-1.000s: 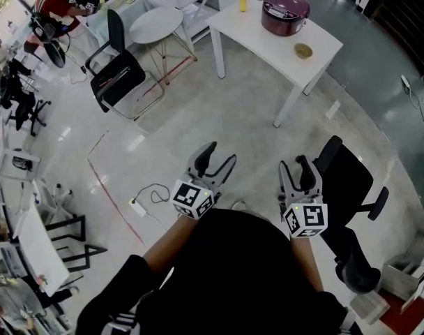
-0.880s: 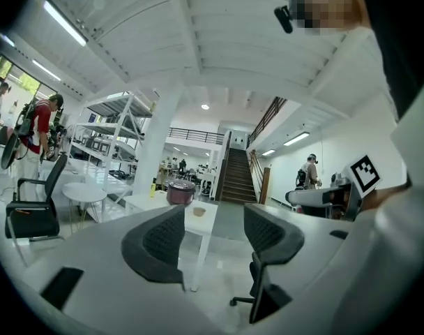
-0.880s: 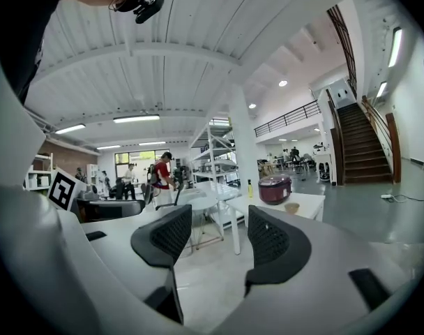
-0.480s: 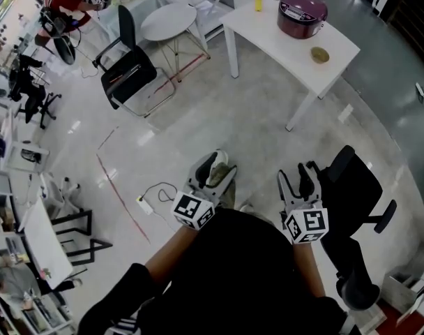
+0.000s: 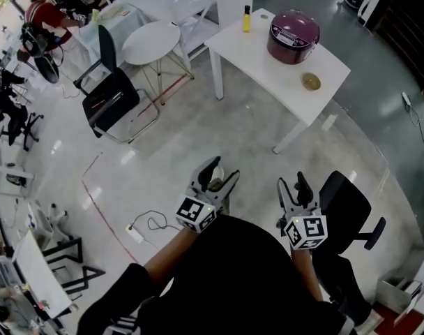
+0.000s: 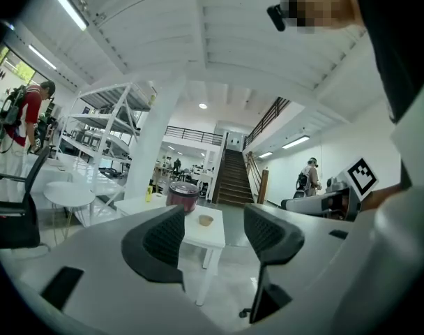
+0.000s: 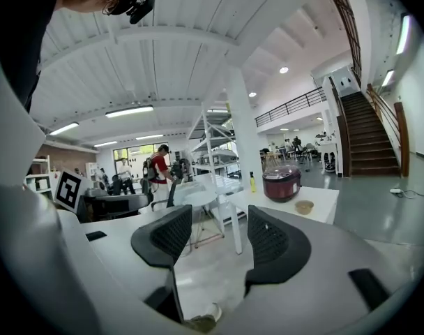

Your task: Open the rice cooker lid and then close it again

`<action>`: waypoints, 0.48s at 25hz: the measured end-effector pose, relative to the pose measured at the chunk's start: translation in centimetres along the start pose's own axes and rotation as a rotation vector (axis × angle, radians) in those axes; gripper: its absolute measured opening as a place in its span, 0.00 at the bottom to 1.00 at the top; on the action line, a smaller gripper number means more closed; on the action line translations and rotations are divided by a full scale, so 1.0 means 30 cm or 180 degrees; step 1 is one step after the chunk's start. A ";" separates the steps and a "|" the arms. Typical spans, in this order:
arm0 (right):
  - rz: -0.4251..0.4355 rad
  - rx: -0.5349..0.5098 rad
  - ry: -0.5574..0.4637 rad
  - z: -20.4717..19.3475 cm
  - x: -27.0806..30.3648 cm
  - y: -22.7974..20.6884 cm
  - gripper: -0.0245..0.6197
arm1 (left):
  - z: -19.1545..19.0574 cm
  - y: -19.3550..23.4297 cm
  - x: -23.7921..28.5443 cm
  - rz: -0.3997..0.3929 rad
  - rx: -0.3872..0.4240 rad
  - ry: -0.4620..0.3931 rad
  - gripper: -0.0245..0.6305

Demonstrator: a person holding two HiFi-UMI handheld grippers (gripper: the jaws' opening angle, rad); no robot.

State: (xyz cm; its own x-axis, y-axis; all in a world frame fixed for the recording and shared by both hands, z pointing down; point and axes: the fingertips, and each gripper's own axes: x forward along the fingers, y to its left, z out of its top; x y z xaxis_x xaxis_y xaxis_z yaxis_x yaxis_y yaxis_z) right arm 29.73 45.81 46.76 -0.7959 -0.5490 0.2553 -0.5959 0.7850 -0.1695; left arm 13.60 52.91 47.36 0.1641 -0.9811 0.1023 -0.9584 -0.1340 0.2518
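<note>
A maroon rice cooker [image 5: 293,36] with its lid down stands on a white table [image 5: 264,58] far ahead of me; it also shows small in the left gripper view [image 6: 183,195] and the right gripper view [image 7: 282,182]. My left gripper [image 5: 216,174] [image 6: 213,234] and right gripper [image 5: 293,185] [image 7: 217,234] are held close to my body, several steps from the table. Both are open with nothing between the jaws.
A yellow bottle [image 5: 246,18] and a small tan bowl [image 5: 310,82] share the table. A black office chair [image 5: 346,208] is right beside my right gripper. Another black chair [image 5: 109,93] and a round white table [image 5: 150,42] stand to the left. A cable [image 5: 148,223] lies on the floor.
The table and rice cooker have shifted in the head view as I move over the floor. Both grippers stay open and near my body.
</note>
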 end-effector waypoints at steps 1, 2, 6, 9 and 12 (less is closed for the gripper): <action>-0.0018 -0.0016 -0.0008 0.029 0.049 -0.013 0.38 | 0.026 0.037 0.044 -0.0037 0.0020 -0.0021 0.41; -0.0031 -0.0039 -0.0012 0.059 0.102 -0.026 0.38 | 0.051 0.078 0.088 -0.0070 0.0029 -0.0038 0.41; -0.0117 -0.0046 -0.0036 0.178 0.303 -0.064 0.38 | 0.146 0.218 0.240 -0.0221 -0.0004 -0.0024 0.41; -0.0143 -0.0039 -0.0067 0.255 0.449 -0.063 0.38 | 0.229 0.306 0.327 -0.0354 -0.0042 -0.0057 0.41; -0.0196 -0.0042 -0.0122 0.319 0.579 -0.057 0.38 | 0.289 0.409 0.406 -0.0415 -0.0024 -0.0094 0.41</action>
State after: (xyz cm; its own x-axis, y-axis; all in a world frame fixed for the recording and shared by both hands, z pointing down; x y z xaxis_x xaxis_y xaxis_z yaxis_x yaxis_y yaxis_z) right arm 15.90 32.18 42.39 -0.7614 -0.6069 0.2280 -0.6427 0.7529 -0.1420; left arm 1.79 38.11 43.34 0.2802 -0.9591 0.0397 -0.9276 -0.2599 0.2684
